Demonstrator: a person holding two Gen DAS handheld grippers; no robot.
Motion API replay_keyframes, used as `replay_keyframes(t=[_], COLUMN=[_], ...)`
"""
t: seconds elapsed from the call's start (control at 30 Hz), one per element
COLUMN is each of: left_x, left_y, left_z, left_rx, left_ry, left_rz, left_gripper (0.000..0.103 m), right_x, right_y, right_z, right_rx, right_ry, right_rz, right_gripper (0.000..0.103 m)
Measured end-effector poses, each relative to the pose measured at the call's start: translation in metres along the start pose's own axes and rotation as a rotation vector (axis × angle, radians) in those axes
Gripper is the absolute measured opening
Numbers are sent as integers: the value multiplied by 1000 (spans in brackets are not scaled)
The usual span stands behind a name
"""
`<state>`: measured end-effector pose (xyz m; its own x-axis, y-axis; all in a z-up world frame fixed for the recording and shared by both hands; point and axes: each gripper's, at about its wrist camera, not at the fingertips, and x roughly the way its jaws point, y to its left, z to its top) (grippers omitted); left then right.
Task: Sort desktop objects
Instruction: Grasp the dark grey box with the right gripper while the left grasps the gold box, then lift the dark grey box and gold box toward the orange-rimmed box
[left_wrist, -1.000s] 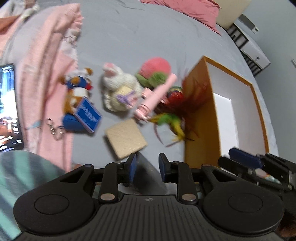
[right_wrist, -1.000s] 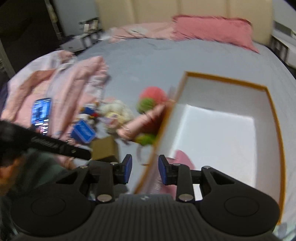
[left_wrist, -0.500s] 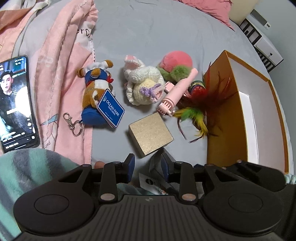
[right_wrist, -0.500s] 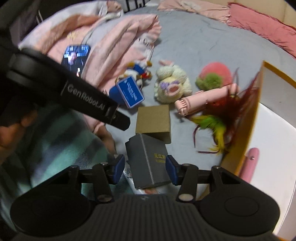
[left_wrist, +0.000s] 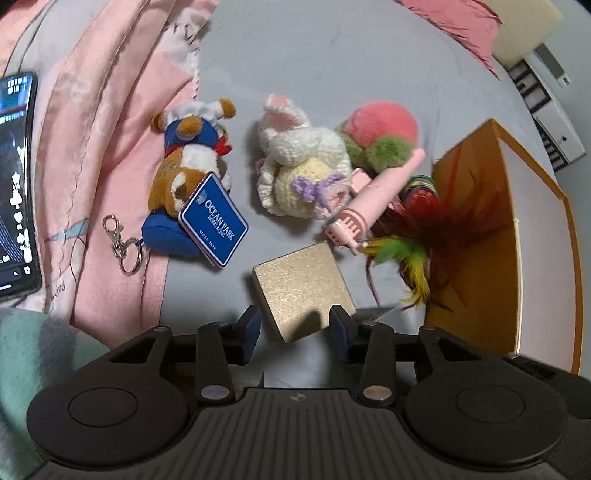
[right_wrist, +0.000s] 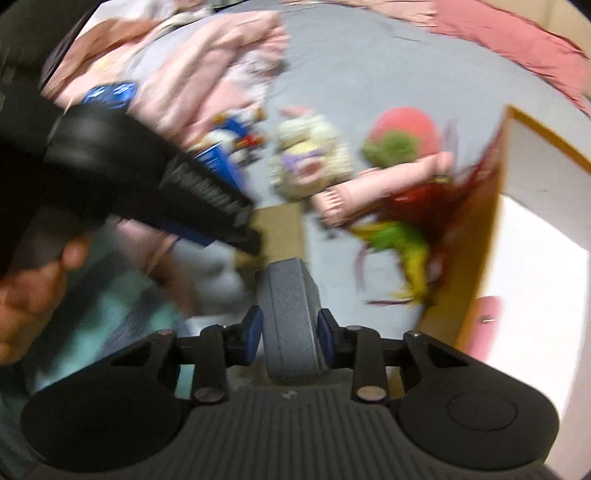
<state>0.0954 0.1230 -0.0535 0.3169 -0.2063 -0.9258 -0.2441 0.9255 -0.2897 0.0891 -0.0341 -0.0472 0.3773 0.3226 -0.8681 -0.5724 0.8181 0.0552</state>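
- On the grey bed sheet (left_wrist: 332, 66), low in the left wrist view, the left gripper (left_wrist: 295, 326) now has the gold box (left_wrist: 303, 280) between its fingers, where half a second ago they stood narrow and short of it; the jaws are opening and no pad presses the box yet.
- In the right wrist view the right gripper (right_wrist: 290, 330) has narrowed onto the grey box (right_wrist: 290, 314), which lay loose between wide fingers half a second ago; the jaws are closing with both blue pads at its sides.
- The orange-walled storage box (left_wrist: 517, 229) stands at three o'clock of the gold box, with the feather toy (left_wrist: 417, 236) against its wall.
- The plush dog (left_wrist: 184, 177), crochet rabbit (left_wrist: 303, 173), peach plush (left_wrist: 380, 133) and pink handheld fan (left_wrist: 373, 195) lie unsorted towards twelve o'clock.
- Likely meaning: one box is secured for the storage box, and the gold one is next.
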Motion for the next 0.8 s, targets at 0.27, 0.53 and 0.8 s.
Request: replay_keyframes(t=[0.27, 0.53, 0.8], left_x=[24, 38, 51], left_y=[11, 14, 12], left_z=[9, 14, 18], left_rx=[-86, -132, -143], left_ry=[90, 113, 124], left_rz=[-52, -92, -103], left_gripper=[48, 62, 77], right_x=[12, 20, 27], right_y=[-5, 0, 7], right_z=[12, 14, 10], right_rx=[-16, -44, -80], right_ry=[37, 87, 116], right_rz=[21, 50, 50], right_gripper=[35, 46, 56])
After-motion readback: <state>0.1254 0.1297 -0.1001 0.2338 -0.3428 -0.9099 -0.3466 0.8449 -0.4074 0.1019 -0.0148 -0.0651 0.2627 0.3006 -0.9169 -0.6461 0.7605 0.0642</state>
